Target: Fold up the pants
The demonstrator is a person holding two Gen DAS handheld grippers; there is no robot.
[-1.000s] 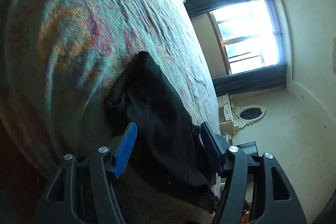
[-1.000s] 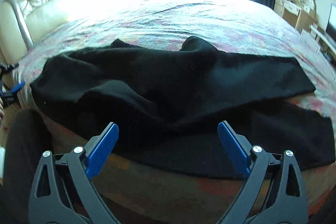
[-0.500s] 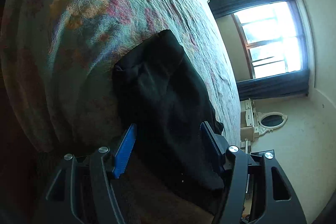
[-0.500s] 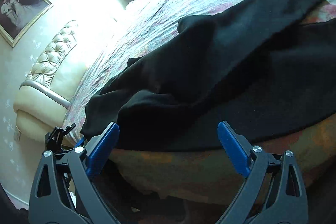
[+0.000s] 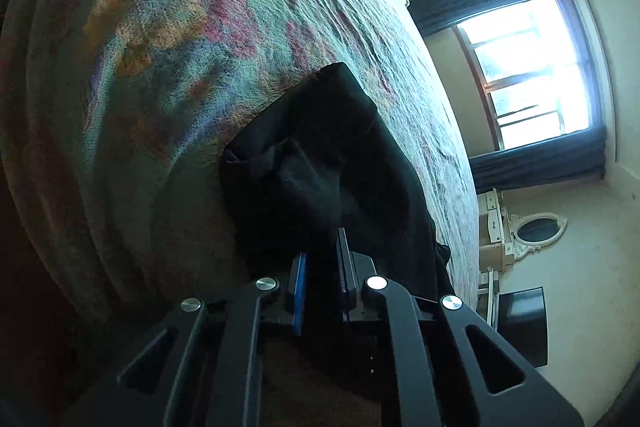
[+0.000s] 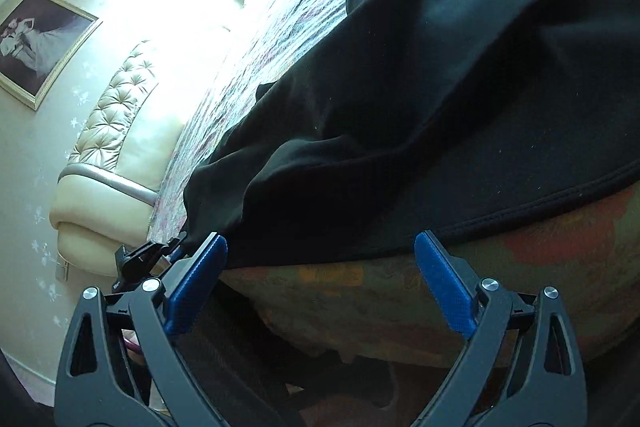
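Black pants point(image 6: 400, 107) lie spread and rumpled across the bed, one leg folded over the other. In the left wrist view a corner of the pants point(image 5: 320, 155) hangs over the bed's edge. My left gripper point(image 5: 320, 251) is closing on it, and the blue pads point(image 5: 299, 279) pinch the black cloth in a narrow gap. The right wrist view shows that same gripper point(image 6: 176, 247) at the pants' far left corner. My right gripper point(image 6: 320, 243) stands wide open just below the stitched near edge of the pants, with only the hem and the bed's side between its pads.
A floral bedspread point(image 5: 160, 67) covers the bed and drapes down its side point(image 6: 360, 291). A tufted cream headboard point(image 6: 108, 131) stands at the left. A window with dark curtains point(image 5: 532, 67), a dresser with an oval mirror point(image 5: 536, 231) and a dark screen point(image 5: 520, 323) line the far wall.
The left jaws went from wide open around the pants' corner to shut on it. The right gripper rolled and sank toward the bed's edge, still open.
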